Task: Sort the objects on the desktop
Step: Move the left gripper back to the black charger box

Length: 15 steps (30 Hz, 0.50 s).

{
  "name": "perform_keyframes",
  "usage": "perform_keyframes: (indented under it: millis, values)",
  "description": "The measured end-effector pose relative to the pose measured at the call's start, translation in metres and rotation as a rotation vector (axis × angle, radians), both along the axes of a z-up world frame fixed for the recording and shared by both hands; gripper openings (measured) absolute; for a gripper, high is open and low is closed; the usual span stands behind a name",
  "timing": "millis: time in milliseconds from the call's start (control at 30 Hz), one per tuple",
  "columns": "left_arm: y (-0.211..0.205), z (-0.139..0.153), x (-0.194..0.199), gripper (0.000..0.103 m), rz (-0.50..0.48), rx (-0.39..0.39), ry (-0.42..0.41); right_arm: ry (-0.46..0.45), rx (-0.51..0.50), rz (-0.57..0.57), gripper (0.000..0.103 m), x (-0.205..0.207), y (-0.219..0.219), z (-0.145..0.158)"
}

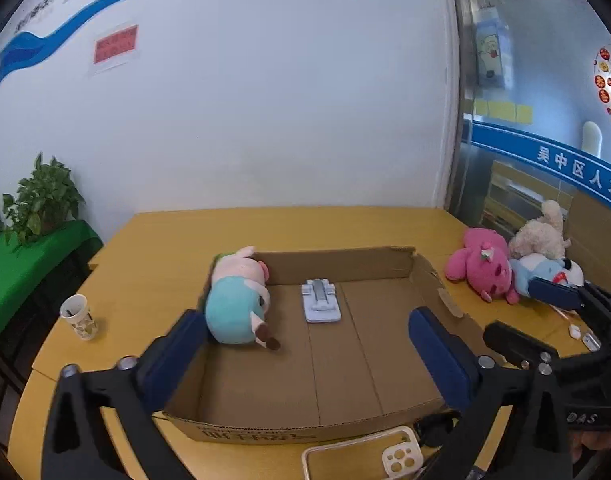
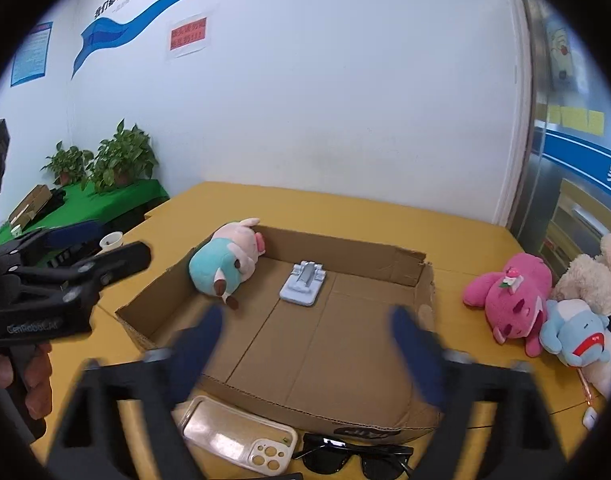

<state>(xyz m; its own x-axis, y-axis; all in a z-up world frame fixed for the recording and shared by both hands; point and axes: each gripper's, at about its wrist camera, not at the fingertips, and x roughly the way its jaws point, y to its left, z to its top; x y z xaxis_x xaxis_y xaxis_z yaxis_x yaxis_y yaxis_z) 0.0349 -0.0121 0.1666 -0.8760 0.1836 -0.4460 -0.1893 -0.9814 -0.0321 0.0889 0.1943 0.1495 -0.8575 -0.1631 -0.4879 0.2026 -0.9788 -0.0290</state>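
A brown box (image 1: pixel 365 360) sits in the middle of the yellow table (image 1: pixel 165 240). Its walls are low and the top is open. The near wall sags a bit on the right.

Inside the box, a pig toy (image 1: pixel 239 300) lies in the far left corner, pressed against the left wall, with its head poking over the rim. A small blue stand (image 1: pixel 320 301) lies flat near the back wall, just beside the pig but not touching it. Most of the box floor is bare.

The left gripper (image 1: pixel 309 344) hangs over the near part of the box. Its fingers are spread wide and hold nothing. The left finger (image 1: pixel 177 344) is right next to the pig.

The right gripper (image 2: pixel 305 344) is over the near wall, looks blurry, and its fingers are wide apart and hold nothing too.

Outside the box, on the right, a pink toy (image 2: pixel 509 300), a cream toy (image 2: pixel 589 276) and a blue toy (image 2: pixel 573 332) lie in a heap near the table edge. By the front wall lie a phone case (image 2: pixel 241 436) and sunglasses (image 2: pixel 353 458), close to the table's near edge. A paper cup (image 1: pixel 79 316) stands alone on the left, well apart from the box. Plants (image 2: pixel 113 160) stand on a green shelf beyond the table.
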Motion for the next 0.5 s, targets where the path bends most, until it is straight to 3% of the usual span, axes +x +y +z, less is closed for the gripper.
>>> perform_keyframes:
  millis: [100, 367, 500]
  values:
    - [0.008, 0.0, 0.002, 0.103, -0.009, -0.025, 0.03, 0.01, 0.009, 0.005, 0.091, 0.001, 0.002, 0.0]
    - [0.013, -0.014, 0.002, 0.103, 0.008, -0.033, -0.004, -0.01, 0.011, 0.021, 0.091, -0.007, 0.006, -0.012]
    - [0.012, -0.031, 0.007, 0.103, -0.028, -0.043, -0.055, -0.031, 0.046, 0.103, 0.091, 0.002, 0.011, -0.028]
